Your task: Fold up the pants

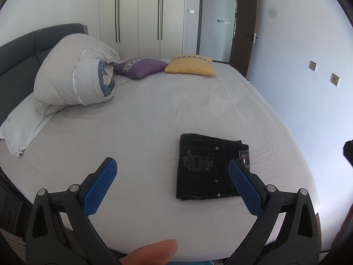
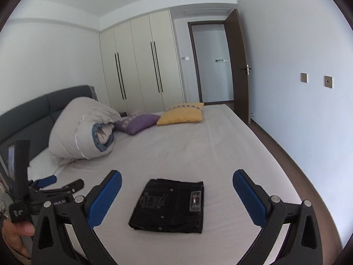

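The black pants [image 1: 205, 167] lie folded into a small flat rectangle on the grey bed sheet [image 1: 154, 114], back pocket embroidery and a tag facing up. They also show in the right wrist view [image 2: 169, 205]. My left gripper [image 1: 173, 165] is open and empty, held above the bed's near edge, its right finger overlapping the pants' right side in view. My right gripper [image 2: 176, 177] is open and empty, hovering back from the pants, which show between its blue pads. The left gripper [image 2: 47, 182] also shows at the left of the right wrist view.
A rolled grey duvet [image 1: 75, 81] lies by the dark headboard [image 1: 19, 48] with a white pillow [image 1: 22, 128] beneath. A purple cushion [image 1: 141, 67] and a yellow cushion [image 1: 190, 66] sit at the far side. A wardrobe [image 1: 141, 17] and open door [image 1: 245, 26] stand behind.
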